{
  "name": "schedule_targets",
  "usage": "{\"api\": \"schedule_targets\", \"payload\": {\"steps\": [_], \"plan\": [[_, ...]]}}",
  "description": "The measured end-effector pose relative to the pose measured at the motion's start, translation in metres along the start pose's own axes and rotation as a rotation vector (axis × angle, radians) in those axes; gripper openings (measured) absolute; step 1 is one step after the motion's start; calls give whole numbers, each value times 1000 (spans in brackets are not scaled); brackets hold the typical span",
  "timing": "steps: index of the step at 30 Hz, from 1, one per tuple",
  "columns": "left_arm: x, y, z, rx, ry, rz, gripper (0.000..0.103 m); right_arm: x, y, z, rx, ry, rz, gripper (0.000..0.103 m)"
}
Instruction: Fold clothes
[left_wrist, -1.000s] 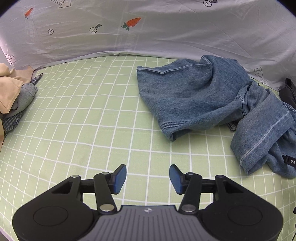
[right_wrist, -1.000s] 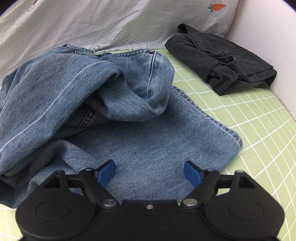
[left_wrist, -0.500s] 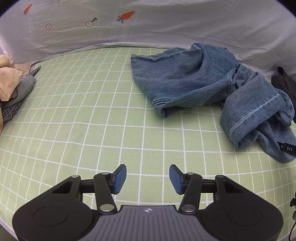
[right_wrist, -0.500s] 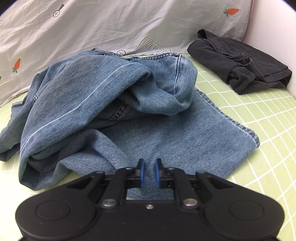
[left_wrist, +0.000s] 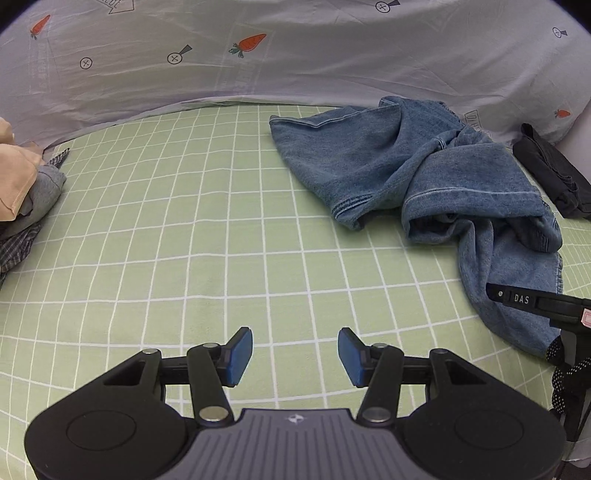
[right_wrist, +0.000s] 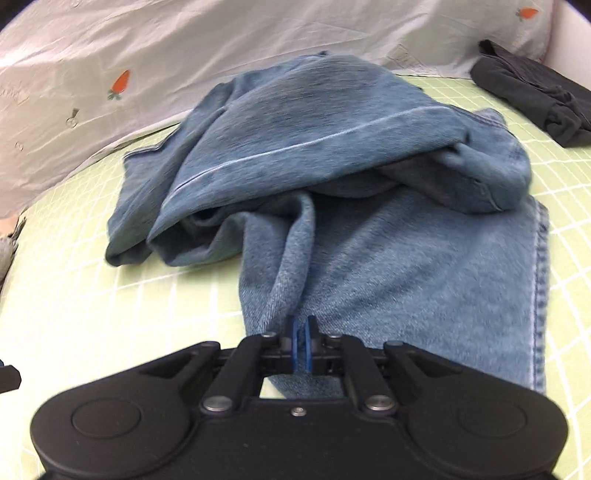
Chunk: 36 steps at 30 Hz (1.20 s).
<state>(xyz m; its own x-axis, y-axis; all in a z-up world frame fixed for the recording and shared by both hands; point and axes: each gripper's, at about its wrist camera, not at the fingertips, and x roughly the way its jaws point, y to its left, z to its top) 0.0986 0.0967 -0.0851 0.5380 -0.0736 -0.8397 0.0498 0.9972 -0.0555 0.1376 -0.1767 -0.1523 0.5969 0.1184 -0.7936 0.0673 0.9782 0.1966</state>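
Our right tongs (right_wrist: 302, 345) pinch the near hem of the jeans (right_wrist: 332, 177), which lie crumpled on the bed (left_wrist: 184, 240), likely to draw a leg straight. Our left tongs (left_wrist: 295, 356) hover released over bare sheet, free to help.

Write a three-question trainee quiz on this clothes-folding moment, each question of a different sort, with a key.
1. True or false: the left tool is shut on the jeans.
2. Multiple choice: what lies at the far right corner of the green checked sheet? A) a dark folded garment B) a red towel C) a pair of shoes
3. Fill in: the right tool is shut on the ______.

Key
1. False: its fingers stand apart over bare sheet, clear of the denim.
2. A
3. jeans, gripped at the near edge of the fabric.
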Motion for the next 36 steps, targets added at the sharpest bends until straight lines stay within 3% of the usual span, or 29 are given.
{"api": "schedule_targets", "payload": {"steps": [9, 13, 14, 16, 22, 24, 26, 27, 28, 33, 36], "plan": [[-30, 69, -26, -99, -8, 86, 53, 27, 132, -12, -91, 75, 258, 6], [-35, 69, -26, -83, -20, 81, 53, 26, 142, -13, -67, 103, 290, 10], [-32, 67, -24, -81, -20, 70, 53, 21, 134, -12, -47, 107, 296, 15], [-25, 63, -20, -85, -10, 39, 53, 8, 113, -10, 2, 87, 284, 35], [5, 28, -9, -98, 61, -49, 54, -32, 17, 4, 189, -20, 155, 47], [16, 15, -6, -112, 101, -18, 54, -38, -17, 8, 237, -31, 92, 51], [25, 6, -4, -140, 135, 19, 54, -40, -48, 12, 289, -21, 29, 62], [29, 4, -4, -159, 148, 33, 54, -43, -61, 12, 304, -24, 9, 75], [33, 3, -4, -184, 159, 48, 54, -44, -75, 12, 318, -26, -10, 81], [42, 5, -11, -325, 205, 116, 55, -43, -125, 24, 325, -25, -49, 90], [43, -3, -11, -318, 195, 163, 57, -36, -147, 38, 338, -47, -42, 95]]}}
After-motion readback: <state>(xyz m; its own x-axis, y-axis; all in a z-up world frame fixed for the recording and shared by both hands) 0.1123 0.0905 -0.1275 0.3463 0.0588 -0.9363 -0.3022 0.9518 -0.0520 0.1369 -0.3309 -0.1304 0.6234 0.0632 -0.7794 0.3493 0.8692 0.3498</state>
